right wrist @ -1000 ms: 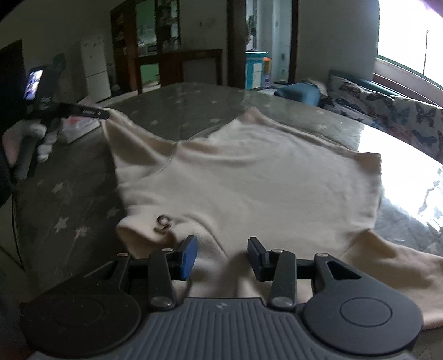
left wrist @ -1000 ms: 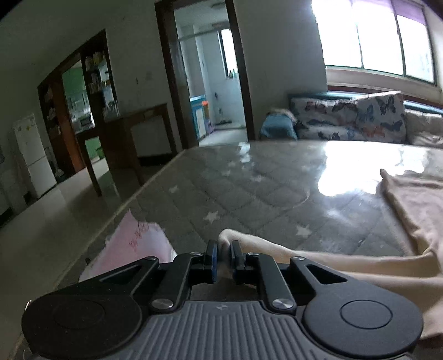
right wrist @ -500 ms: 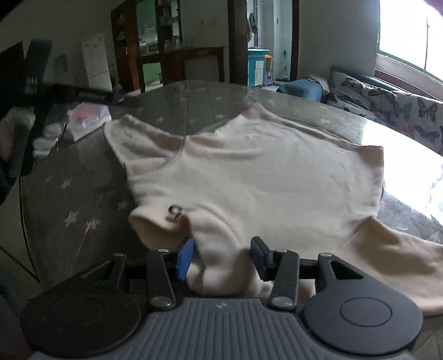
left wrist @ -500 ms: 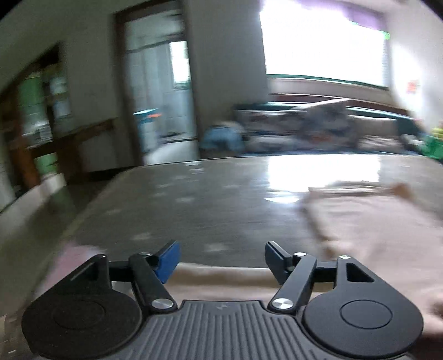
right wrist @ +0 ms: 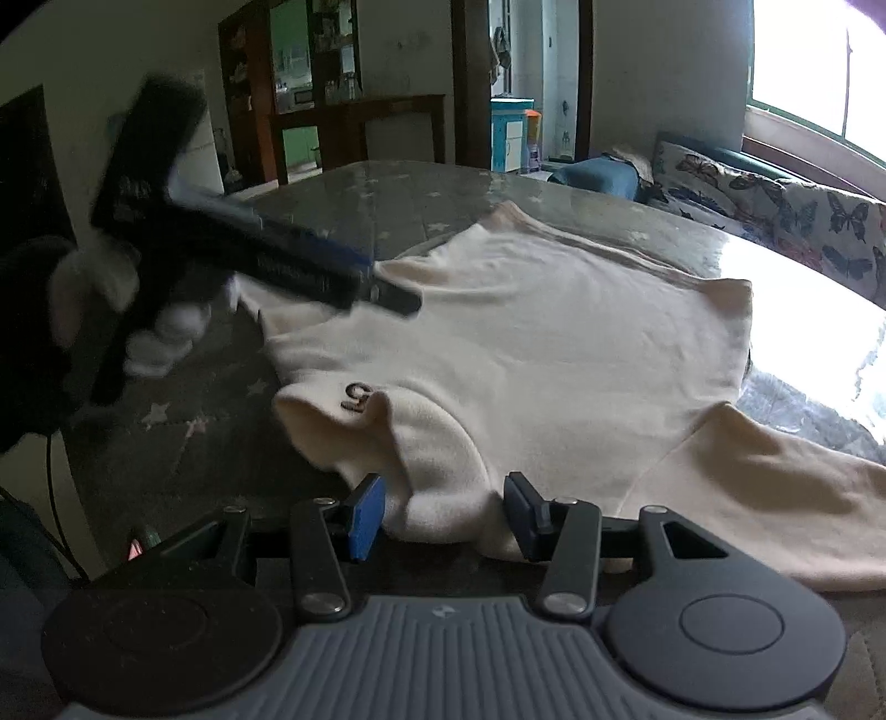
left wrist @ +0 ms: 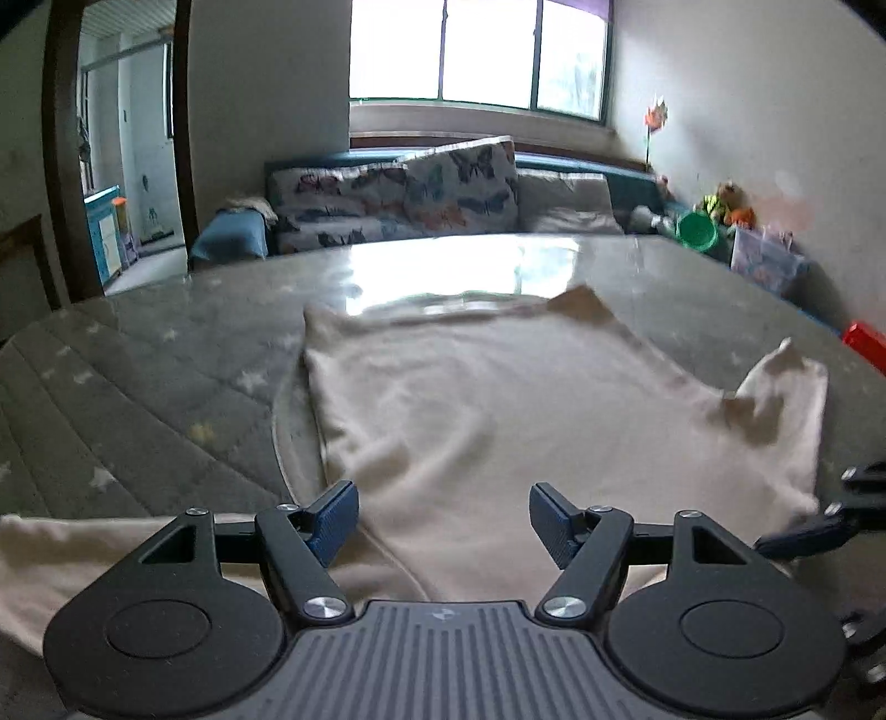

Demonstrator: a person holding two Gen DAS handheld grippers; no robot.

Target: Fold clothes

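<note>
Hovering left tool [left wrist: 441,518], angled over sweater [left wrist: 498,410]

A sweater [right wrist: 554,354] lies spread on the tabletop [right wrist: 183,443] — collar nearest the right gripper [right wrist: 443,512]. The left gripper [left wrist: 441,518] hangs over its left shoulder. Behind the tabletop stands a sofa [left wrist: 443,199] — under the window [left wrist: 476,50].

Cream long-sleeved top [right wrist: 554,354] spread flat on star-patterned mattress, collar bunched, sleeves outstretched.

Bright 3-pane window [left wrist: 479,52] glaring on the far wall, butterfly-print sofa cushions [left wrist: 410,202] beneath it, open doorway [left wrist: 130,149] to a lit room, dark wooden cabinet [right wrist: 354,130], grey star-quilted mattress [left wrist: 127,376], plain pale walls [left wrist: 736,127]
</note>
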